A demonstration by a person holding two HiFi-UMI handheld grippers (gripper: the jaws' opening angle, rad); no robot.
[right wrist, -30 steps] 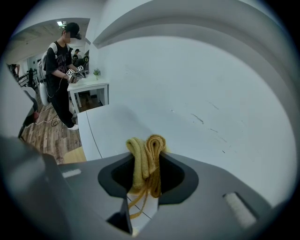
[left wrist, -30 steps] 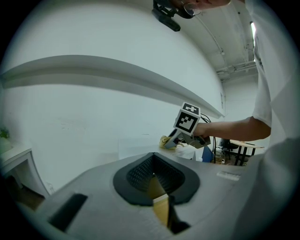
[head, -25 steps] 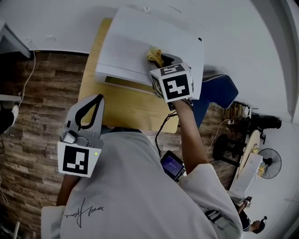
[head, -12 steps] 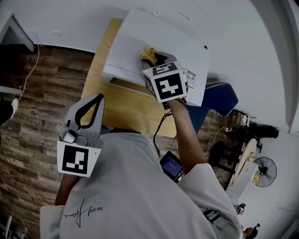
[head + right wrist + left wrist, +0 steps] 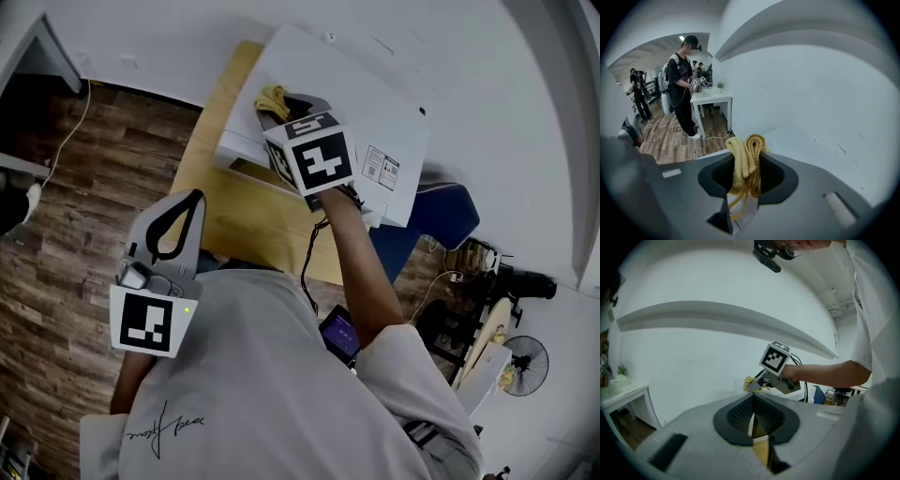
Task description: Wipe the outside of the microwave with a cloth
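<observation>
The white microwave (image 5: 361, 98) stands on a wooden table (image 5: 234, 220) at the top of the head view. My right gripper (image 5: 284, 106) is shut on a bunched yellow cloth (image 5: 272, 98), which it presses onto the microwave's top near the left front corner. In the right gripper view the cloth (image 5: 746, 157) sticks up between the jaws against the white top (image 5: 811, 145). My left gripper (image 5: 195, 199) hangs near the person's body, away from the microwave, shut with nothing in it. The left gripper view shows the right gripper (image 5: 757, 385) and the cloth (image 5: 749, 383) ahead.
A blue chair (image 5: 433, 214) sits right of the table, with cables and a fan (image 5: 525, 361) beyond it. A small screen device (image 5: 339, 333) hangs at the person's waist. People stand by a white desk (image 5: 711, 99) on the wooden floor.
My right gripper has slid the cloth leftward across the microwave's top, from near its middle to its left front corner. The left gripper has stayed put.
</observation>
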